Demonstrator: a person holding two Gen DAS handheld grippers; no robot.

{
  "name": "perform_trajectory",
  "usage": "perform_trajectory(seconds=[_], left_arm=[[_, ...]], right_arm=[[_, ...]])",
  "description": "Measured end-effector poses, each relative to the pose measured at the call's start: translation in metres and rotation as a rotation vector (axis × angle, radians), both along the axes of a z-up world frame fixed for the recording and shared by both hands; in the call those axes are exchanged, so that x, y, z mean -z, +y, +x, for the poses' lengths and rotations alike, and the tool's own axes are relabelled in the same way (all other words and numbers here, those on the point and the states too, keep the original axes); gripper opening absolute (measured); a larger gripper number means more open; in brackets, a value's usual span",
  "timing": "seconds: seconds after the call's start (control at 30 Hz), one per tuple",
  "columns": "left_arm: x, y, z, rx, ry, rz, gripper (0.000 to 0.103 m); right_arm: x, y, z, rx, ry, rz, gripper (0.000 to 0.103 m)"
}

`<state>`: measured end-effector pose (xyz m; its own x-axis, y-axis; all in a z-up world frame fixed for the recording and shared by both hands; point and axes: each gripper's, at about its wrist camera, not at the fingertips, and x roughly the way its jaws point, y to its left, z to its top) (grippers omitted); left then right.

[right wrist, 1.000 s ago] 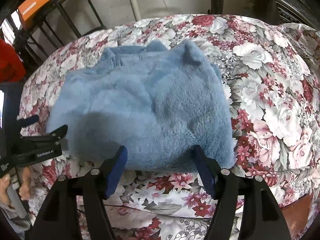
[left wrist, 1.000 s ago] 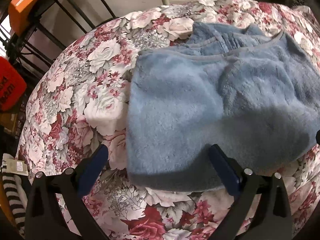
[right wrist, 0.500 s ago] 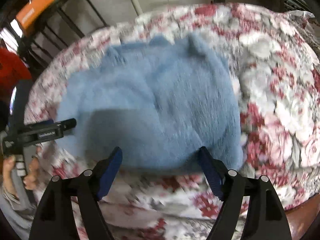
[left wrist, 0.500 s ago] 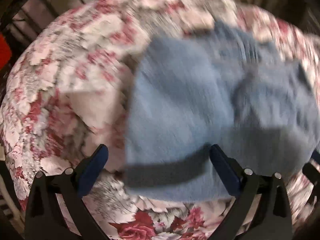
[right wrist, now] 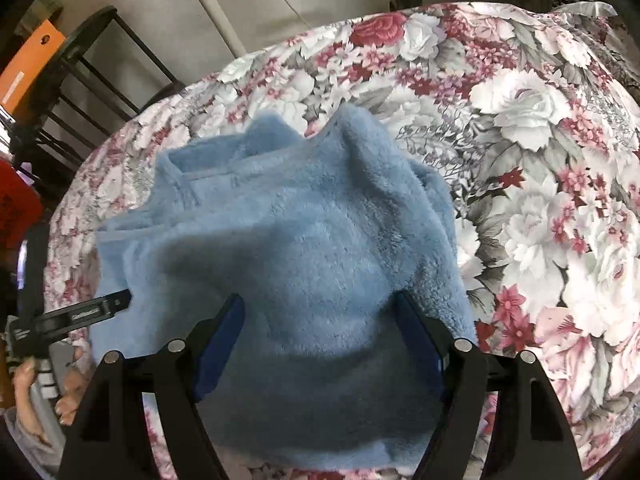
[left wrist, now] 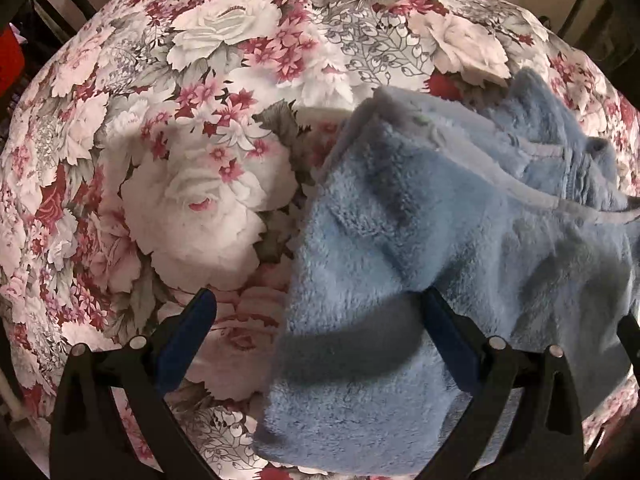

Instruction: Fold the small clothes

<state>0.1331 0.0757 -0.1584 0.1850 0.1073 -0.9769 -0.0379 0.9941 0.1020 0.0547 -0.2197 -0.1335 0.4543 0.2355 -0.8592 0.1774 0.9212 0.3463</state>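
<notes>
Fleece garment (right wrist: 304,248), light blue and fuzzy, lies rumpled on the rose-print tablecloth (right wrist: 540,128); its near hem runs under the right gripper (right wrist: 320,320) and out of sight, and in the left wrist view its right side is cut off at the picture's edge. The right gripper's jaws, which have just been widening and then easing in a little, stand apart over the fleece without pinching it. The left gripper (left wrist: 316,308) is likewise spread wide, one finger over bare cloth, the other over the garment's left edge, gripping nothing.
</notes>
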Motion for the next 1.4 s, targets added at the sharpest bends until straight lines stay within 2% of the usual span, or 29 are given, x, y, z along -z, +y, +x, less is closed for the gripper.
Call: perform_trajectory(seconds=[0.1, 0.17, 0.2, 0.27, 0.37, 0.4, 0.43, 0.47, 0.53, 0.57, 0.67, 0.73, 0.83, 0.9, 0.93, 1.03, 1.07, 1.17, 1.23, 1.27, 1.3, 1.37, 1.4], left_arm=[[-0.014, 0.001, -0.001, -0.007, -0.049, 0.004, 0.099], [-0.032, -0.005, -0.002, 0.023, -0.119, -0.017, 0.098], [-0.036, -0.01, -0.003, 0.045, -0.141, -0.023, 0.098], [-0.035, -0.02, -0.005, 0.089, -0.145, -0.002, 0.098], [-0.012, -0.028, -0.005, 0.108, -0.083, 0.086, 0.099], [-0.004, -0.026, -0.003, 0.103, -0.06, 0.082, 0.099], [-0.002, -0.024, -0.002, 0.093, -0.057, 0.07, 0.099], [-0.003, -0.021, 0.0, 0.076, -0.05, 0.048, 0.099], [-0.011, -0.017, 0.0, 0.047, -0.063, 0.019, 0.099], [-0.022, -0.018, -0.001, 0.047, -0.104, 0.007, 0.098], [-0.048, -0.033, -0.008, 0.102, -0.216, -0.018, 0.098], [-0.05, -0.052, -0.009, 0.156, -0.233, 0.005, 0.098], [-0.032, -0.083, -0.015, 0.2, -0.21, 0.087, 0.098], [-0.011, -0.092, -0.017, 0.21, -0.183, 0.135, 0.099], [-0.002, -0.092, -0.015, 0.208, -0.175, 0.158, 0.099], [0.003, -0.096, -0.012, 0.191, -0.174, 0.18, 0.099], [0.001, -0.097, -0.014, 0.195, -0.173, 0.177, 0.099], [-0.018, -0.092, -0.015, 0.179, -0.184, 0.112, 0.099], [-0.03, -0.082, -0.011, 0.153, -0.208, 0.058, 0.099], [-0.031, -0.08, -0.01, 0.142, -0.209, 0.057, 0.099], [-0.029, -0.079, -0.008, 0.138, -0.199, 0.068, 0.099], [-0.001, -0.081, -0.005, 0.153, -0.097, 0.136, 0.099], [0.007, -0.082, -0.006, 0.167, -0.089, 0.15, 0.099]], right_arm=[[-0.027, -0.017, -0.017, 0.069, -0.098, 0.081, 0.074], [-0.043, -0.02, -0.02, 0.077, -0.167, 0.067, 0.066], [-0.049, -0.02, -0.019, 0.08, -0.198, 0.053, 0.065], [-0.049, -0.016, -0.013, 0.07, -0.215, 0.052, 0.064], [-0.029, -0.003, -0.003, 0.041, -0.163, 0.01, 0.064], [-0.009, 0.004, 0.003, 0.0, -0.066, -0.019, 0.064], [0.004, 0.005, 0.004, -0.023, -0.007, -0.033, 0.065], [0.013, 0.007, 0.003, -0.037, 0.012, -0.05, 0.065], [0.006, 0.011, 0.0, -0.043, -0.017, -0.092, 0.063], [-0.003, 0.011, -0.002, -0.033, -0.033, -0.098, 0.064], [-0.035, 0.015, -0.009, -0.015, -0.156, -0.083, 0.064], [-0.038, 0.024, -0.004, -0.032, -0.175, -0.138, 0.064], [-0.022, 0.033, 0.01, -0.023, -0.133, -0.144, 0.064], [-0.002, 0.037, 0.019, -0.013, -0.056, -0.137, 0.065], [0.01, 0.042, 0.025, -0.019, -0.018, -0.167, 0.067], [0.015, 0.057, 0.024, -0.068, -0.019, -0.279, 0.071], [0.013, 0.059, 0.023, -0.074, -0.022, -0.287, 0.071], [-0.006, 0.049, 0.015, -0.038, -0.058, -0.217, 0.071], [-0.014, 0.046, 0.011, -0.041, -0.06, -0.211, 0.071], [-0.016, 0.047, 0.008, -0.051, -0.056, -0.22, 0.072], [-0.013, 0.052, 0.007, -0.071, -0.041, -0.24, 0.073], [0.005, 0.059, 0.005, -0.125, 0.035, -0.28, 0.081], [0.011, 0.062, 0.001, -0.15, 0.042, -0.303, 0.081]])
